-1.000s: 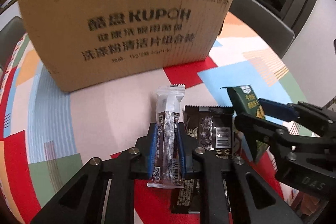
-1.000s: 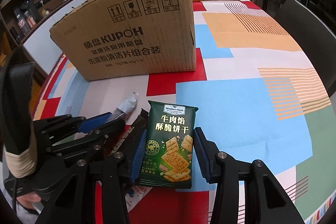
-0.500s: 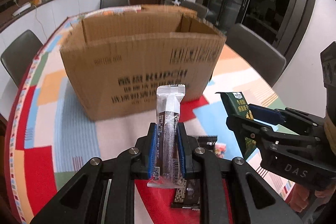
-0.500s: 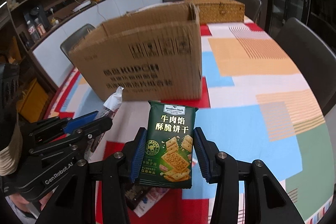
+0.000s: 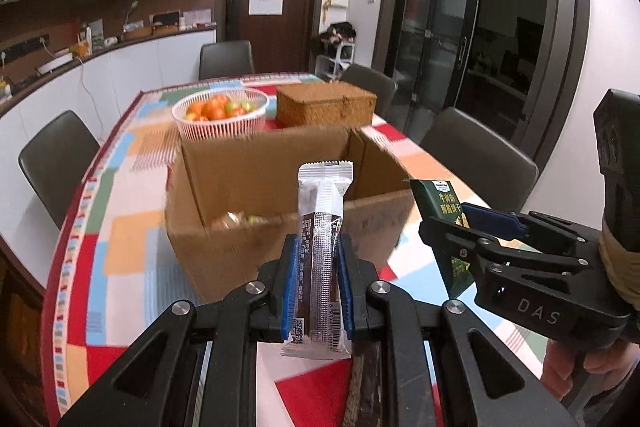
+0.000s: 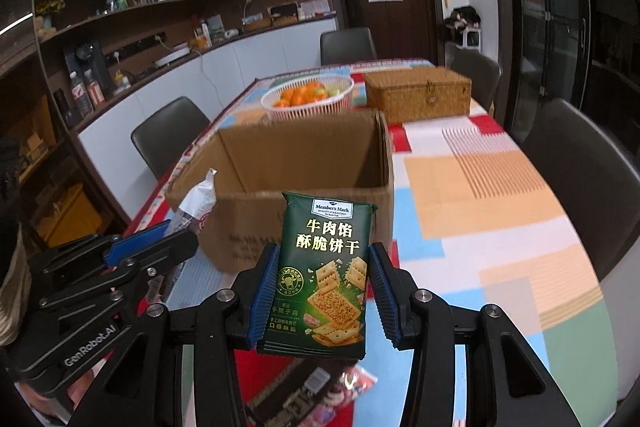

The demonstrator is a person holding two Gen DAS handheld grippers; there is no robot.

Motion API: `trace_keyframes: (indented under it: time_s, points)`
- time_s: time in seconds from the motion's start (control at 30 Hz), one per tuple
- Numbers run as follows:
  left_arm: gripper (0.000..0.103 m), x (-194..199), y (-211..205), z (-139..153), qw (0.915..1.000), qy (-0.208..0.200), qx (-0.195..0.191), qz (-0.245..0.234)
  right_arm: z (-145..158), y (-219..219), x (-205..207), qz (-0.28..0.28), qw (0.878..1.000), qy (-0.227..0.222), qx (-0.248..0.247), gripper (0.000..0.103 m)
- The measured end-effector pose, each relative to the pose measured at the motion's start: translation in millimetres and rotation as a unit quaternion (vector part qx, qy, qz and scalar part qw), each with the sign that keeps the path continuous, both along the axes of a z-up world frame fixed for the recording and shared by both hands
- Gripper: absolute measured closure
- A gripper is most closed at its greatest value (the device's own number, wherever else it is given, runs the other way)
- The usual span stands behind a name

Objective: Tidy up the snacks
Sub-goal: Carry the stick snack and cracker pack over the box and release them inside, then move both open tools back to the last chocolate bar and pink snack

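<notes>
My left gripper (image 5: 318,283) is shut on a slim silver-and-brown snack bar (image 5: 322,251), held upright above the table. My right gripper (image 6: 322,287) is shut on a green cracker packet (image 6: 326,271), also upright. The open cardboard box (image 5: 280,195) stands just ahead of both, with some snacks at its bottom (image 5: 240,219). The box also shows in the right wrist view (image 6: 304,163). The right gripper with its packet (image 5: 440,211) is at my left gripper's right; the left gripper (image 6: 120,267) shows at the right view's left.
A white basket of oranges (image 5: 220,111) and a woven wicker box (image 5: 326,105) stand behind the cardboard box. More snack packets lie on the colourful tablecloth below the grippers (image 6: 320,391). Grey chairs (image 5: 476,155) surround the table.
Both grippers have risen with their snacks, from table level in front of the box wall to above the rim, so the box's open inside now shows.
</notes>
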State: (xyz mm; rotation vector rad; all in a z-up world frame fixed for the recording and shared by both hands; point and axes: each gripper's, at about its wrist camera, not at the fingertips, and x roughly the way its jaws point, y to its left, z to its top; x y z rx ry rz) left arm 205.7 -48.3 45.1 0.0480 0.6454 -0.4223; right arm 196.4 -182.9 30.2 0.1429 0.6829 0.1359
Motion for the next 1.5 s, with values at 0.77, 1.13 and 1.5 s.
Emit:
trace_keyframes:
  time_s: [0.77, 1.13, 1.5]
  points:
    - [0.084, 99, 15, 30, 0.9992, -0.012, 0.014, 0.036, 43, 10, 102, -0.002, 0.999, -0.023, -0.027, 0.057]
    - [0.060, 128, 12, 3, 0.9956, 0.015, 0.063, 0.068, 24, 22, 134, 0.001, 0.998, 0.008, -0.057, 0.053]
    - [0.049, 49, 8, 2, 0.9987, -0.009, 0.047, 0.015, 27, 13, 71, 0.011, 0.998, -0.015, -0.057, 0.043]
